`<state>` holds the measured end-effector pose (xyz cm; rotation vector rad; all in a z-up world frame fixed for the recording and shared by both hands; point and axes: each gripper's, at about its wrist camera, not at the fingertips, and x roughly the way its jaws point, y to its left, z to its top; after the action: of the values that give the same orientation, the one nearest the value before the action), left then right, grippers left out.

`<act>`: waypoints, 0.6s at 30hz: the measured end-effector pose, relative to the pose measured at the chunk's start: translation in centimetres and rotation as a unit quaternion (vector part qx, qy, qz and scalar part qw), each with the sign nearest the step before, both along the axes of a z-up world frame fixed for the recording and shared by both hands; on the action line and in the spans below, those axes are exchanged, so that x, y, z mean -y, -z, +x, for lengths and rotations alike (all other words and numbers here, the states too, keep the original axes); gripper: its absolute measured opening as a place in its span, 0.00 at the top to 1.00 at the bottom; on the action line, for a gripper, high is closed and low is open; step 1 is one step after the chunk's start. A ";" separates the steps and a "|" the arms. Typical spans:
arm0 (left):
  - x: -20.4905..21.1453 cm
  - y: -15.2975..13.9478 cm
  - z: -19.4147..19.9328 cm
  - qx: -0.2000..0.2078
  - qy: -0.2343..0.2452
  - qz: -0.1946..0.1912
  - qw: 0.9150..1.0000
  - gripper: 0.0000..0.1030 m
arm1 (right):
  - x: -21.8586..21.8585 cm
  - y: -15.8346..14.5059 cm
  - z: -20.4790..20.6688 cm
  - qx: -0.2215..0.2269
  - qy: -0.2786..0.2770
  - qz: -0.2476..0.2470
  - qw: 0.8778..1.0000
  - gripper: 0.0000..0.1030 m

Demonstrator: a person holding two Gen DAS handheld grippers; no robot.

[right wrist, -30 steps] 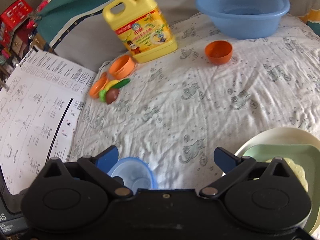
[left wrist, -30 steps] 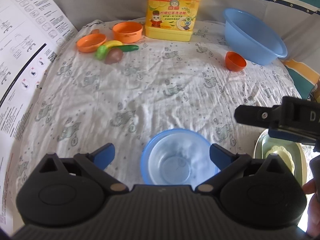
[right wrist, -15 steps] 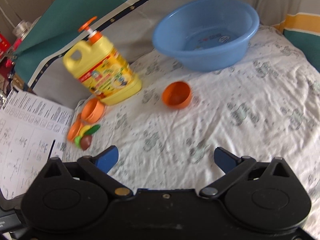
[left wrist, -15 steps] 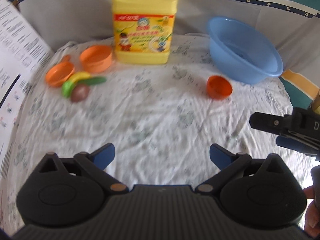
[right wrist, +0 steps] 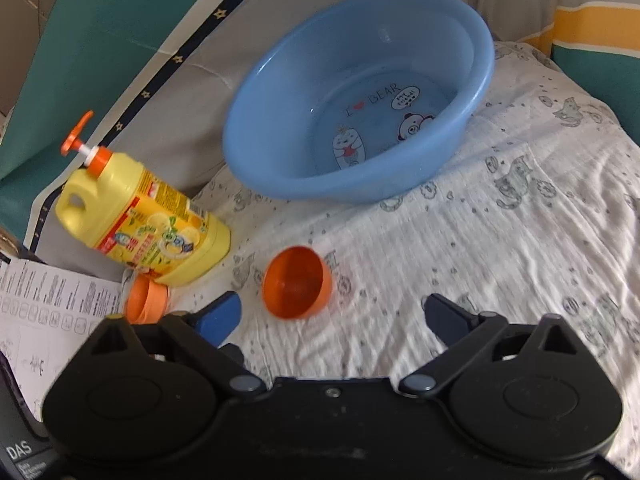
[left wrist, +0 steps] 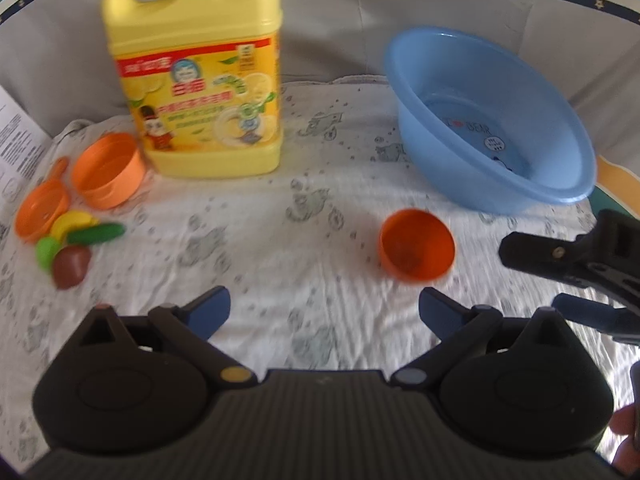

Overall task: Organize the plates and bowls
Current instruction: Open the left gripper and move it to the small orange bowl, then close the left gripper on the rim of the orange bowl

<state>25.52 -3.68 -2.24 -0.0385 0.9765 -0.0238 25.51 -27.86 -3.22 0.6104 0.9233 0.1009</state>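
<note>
A small orange bowl (left wrist: 416, 246) (right wrist: 296, 284) lies tipped on the white printed cloth (left wrist: 280, 240), its mouth facing the cameras. My right gripper (right wrist: 332, 312) reaches just up to it. Its jaws are closing, and the bowl sits ahead of them, nearer the left finger, with no pad touching it. In the left wrist view the right gripper (left wrist: 532, 280) comes in from the right edge. My left gripper (left wrist: 324, 312) is open and holds nothing, with the orange bowl ahead and to its right. A big blue basin (left wrist: 492, 120) (right wrist: 360, 120) stands behind the bowl.
A yellow detergent bottle (left wrist: 196, 80) (right wrist: 140, 232) stands at the back left. Beside it are an orange cup-like bowl (left wrist: 108, 170) (right wrist: 146, 300), an orange toy pan (left wrist: 40, 214) and toy fruits (left wrist: 76, 240). A printed paper sheet (right wrist: 40, 320) lies at the left edge.
Both grippers have moved forward across the cloth toward the back. The small blue bowl and the green and cream plates have left view. The orange bowl is now close in front.
</note>
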 end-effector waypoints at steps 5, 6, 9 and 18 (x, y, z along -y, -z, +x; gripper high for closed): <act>1.2 1.5 2.5 -0.003 0.012 0.002 1.000 0.14 | -0.3 1.5 2.5 -0.003 -0.004 0.007 1.000 0.34; 1.4 1.8 2.9 -0.005 0.014 0.000 1.000 0.18 | -0.5 1.8 2.8 -0.003 -0.006 0.007 1.000 0.37; 2.0 2.5 4.0 -0.008 0.022 -0.006 1.000 0.27 | -1.1 2.7 4.1 -0.005 -0.013 0.010 1.000 0.57; 3.5 4.8 5.3 -0.028 0.052 -0.020 0.998 0.73 | -2.4 4.9 5.8 -0.010 -0.027 0.017 0.999 0.85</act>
<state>30.86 -7.21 -7.02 -0.0260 1.0330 -0.1388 31.29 -25.43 -8.10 0.6179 0.9599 0.1598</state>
